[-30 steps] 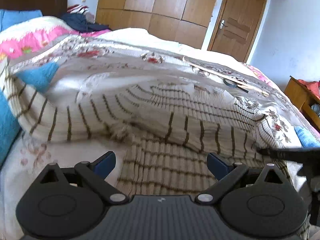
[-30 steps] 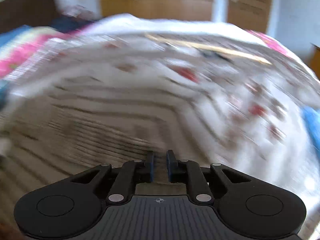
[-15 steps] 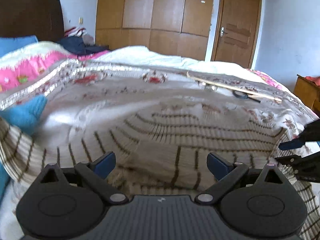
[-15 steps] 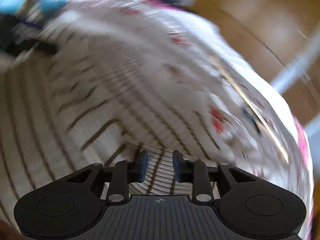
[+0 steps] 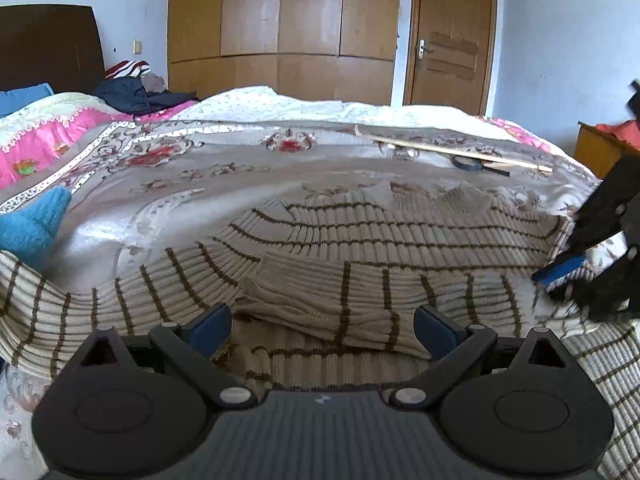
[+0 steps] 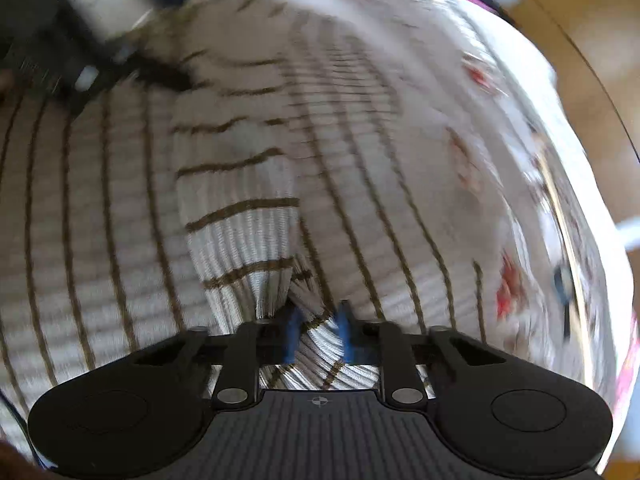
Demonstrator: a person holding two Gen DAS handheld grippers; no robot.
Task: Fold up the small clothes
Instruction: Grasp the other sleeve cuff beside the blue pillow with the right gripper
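Note:
A cream knit sweater with brown stripes (image 5: 400, 236) lies spread on the floral bedspread (image 5: 240, 168), one part folded over its middle. My left gripper (image 5: 323, 320) hovers open just above its near portion, with nothing pinched between the blue pads. At the sweater's right edge my right gripper (image 5: 560, 276) reaches in. In the blurred right wrist view that gripper (image 6: 319, 330) is closing, with a bunched ridge of the sweater (image 6: 240, 232) caught between its pads. The left gripper (image 6: 80, 40) shows as a dark smear at top left.
A blue fuzzy garment (image 5: 32, 228) lies at the left. A wooden stick (image 5: 452, 152) and a tape roll (image 5: 468, 164) rest at the far right of the bed. Dark clothes (image 5: 132, 92) are piled by the headboard; a wooden side table (image 5: 600, 148) stands right.
The sweater has dropped from a raised hump to lying flatter. My right gripper rolled sharply, opened wider, then closed onto fabric at the right edge. The left gripper shifted a little and stayed open.

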